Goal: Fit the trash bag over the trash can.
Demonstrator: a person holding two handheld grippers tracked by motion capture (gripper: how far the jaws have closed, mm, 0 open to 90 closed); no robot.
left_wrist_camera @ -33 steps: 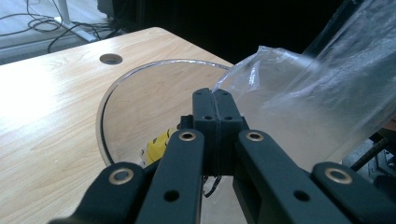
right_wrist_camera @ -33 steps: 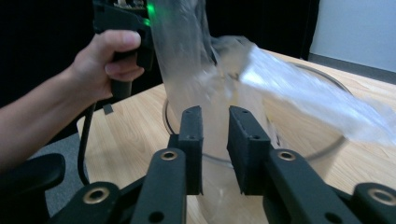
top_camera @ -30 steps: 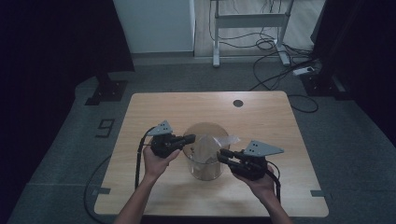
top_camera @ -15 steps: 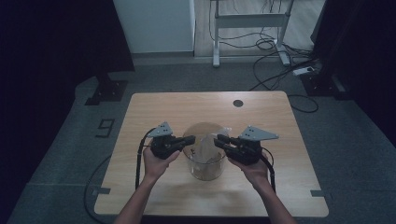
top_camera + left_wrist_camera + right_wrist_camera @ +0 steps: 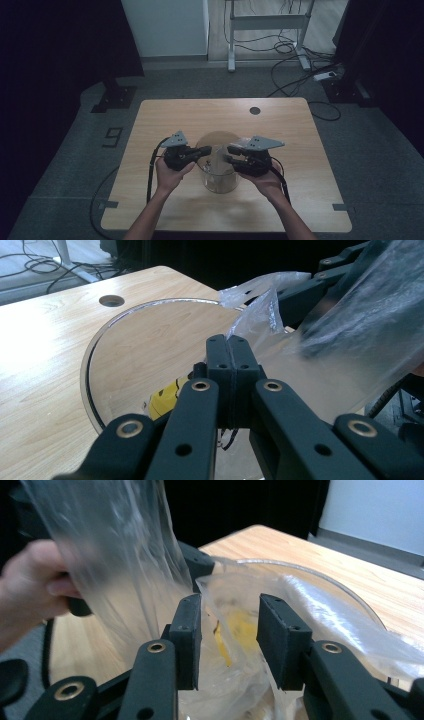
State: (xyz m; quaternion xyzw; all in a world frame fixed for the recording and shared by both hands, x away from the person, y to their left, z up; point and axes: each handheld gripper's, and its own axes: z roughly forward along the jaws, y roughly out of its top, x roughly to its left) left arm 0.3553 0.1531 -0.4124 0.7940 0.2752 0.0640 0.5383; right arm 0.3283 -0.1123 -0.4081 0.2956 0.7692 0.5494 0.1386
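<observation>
Broadly, the worktop (image 5: pixel 165 120) leaves plenty of bare wood on every side, with its edges well away from the work and only a small round hole (image 5: pixel 255 110) near the far edge. At its middle stands a clear jar (image 5: pixel 218 172), and a thin plastic bag (image 5: pixel 125 565) is stretched over its mouth between the two tools. The left gripper (image 5: pixel 205 150) has its jaws clenched on one edge of the bag. The right gripper (image 5: pixel 231 153) has its jaws parted, having just been opening, with a fold of film between them but not pinched. The main risk, I judge, is that this loose side slips free and sags into the jar, so the bag hangs from one grip alone. A hard pull from the left could also tear the film or tip the jar. Something yellow (image 5: pixel 240 625) lies low inside.
</observation>
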